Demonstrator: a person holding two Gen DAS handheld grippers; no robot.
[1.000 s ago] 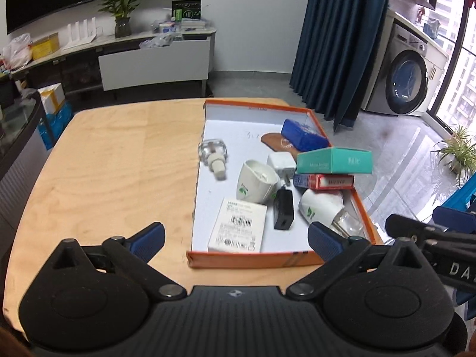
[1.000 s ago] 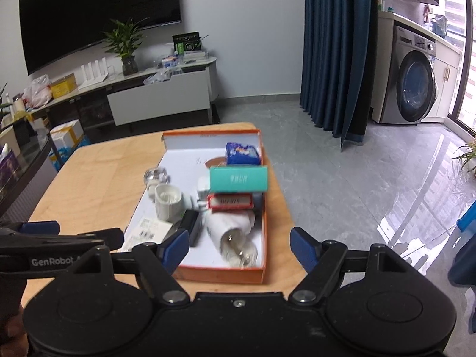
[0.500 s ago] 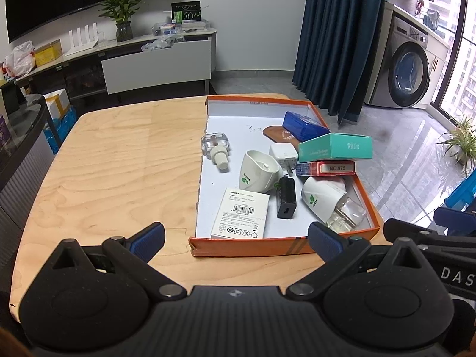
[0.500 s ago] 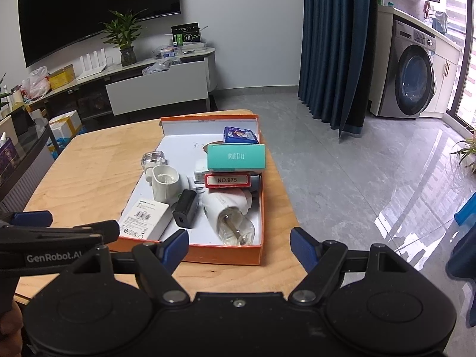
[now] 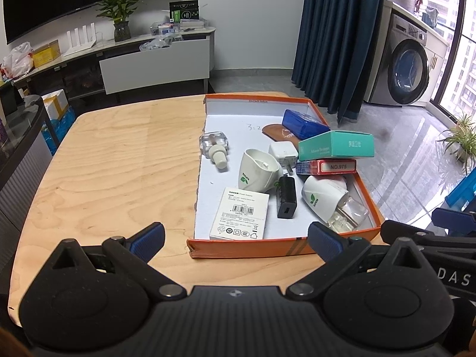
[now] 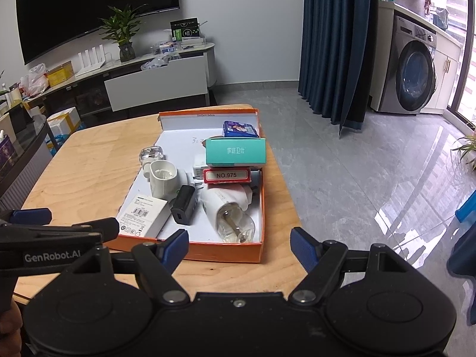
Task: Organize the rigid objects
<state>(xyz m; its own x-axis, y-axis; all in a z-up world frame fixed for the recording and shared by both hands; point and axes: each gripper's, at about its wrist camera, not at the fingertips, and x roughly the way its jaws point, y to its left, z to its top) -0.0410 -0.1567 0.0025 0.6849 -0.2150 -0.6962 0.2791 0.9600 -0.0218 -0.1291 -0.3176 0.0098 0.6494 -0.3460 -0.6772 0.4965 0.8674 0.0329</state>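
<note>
Left tool (image 5: 235,239) is held released, blue pads spread wide, nothing between them; it is parked above the near edge of the wooden worktop (image 5: 119,178), just short of the orange tray (image 5: 247,248). Right tool (image 6: 239,242) is likewise released and empty, held at the tray's near right corner, partly past the worktop edge.

All task items are seen inside the tray, which is set on the right half of the worktop:
- white barcode box (image 5: 239,214) lying flat at the near left
- black charger (image 5: 286,197) lying just right of it, touching or nearly touching the box
- white plug-in unit with green leaf mark (image 5: 257,172) tipped on its side mid-tray
- second leaf-marked unit (image 5: 324,197), with a clear bottle attached, lying at the near right
- clear bottle with white cap (image 5: 214,147) resting across the tray's left wall
- white adapter (image 5: 283,153) behind the tipped unit
- teal box (image 5: 336,145) stacked on the red "NO.975" box (image 5: 327,167) along the right wall
- blue pack (image 5: 303,123) at the far right, leaning over a brown flat item (image 5: 275,131); what the brown item is cannot be told.

"3:2" is seen handwritten on the tray floor.
</note>
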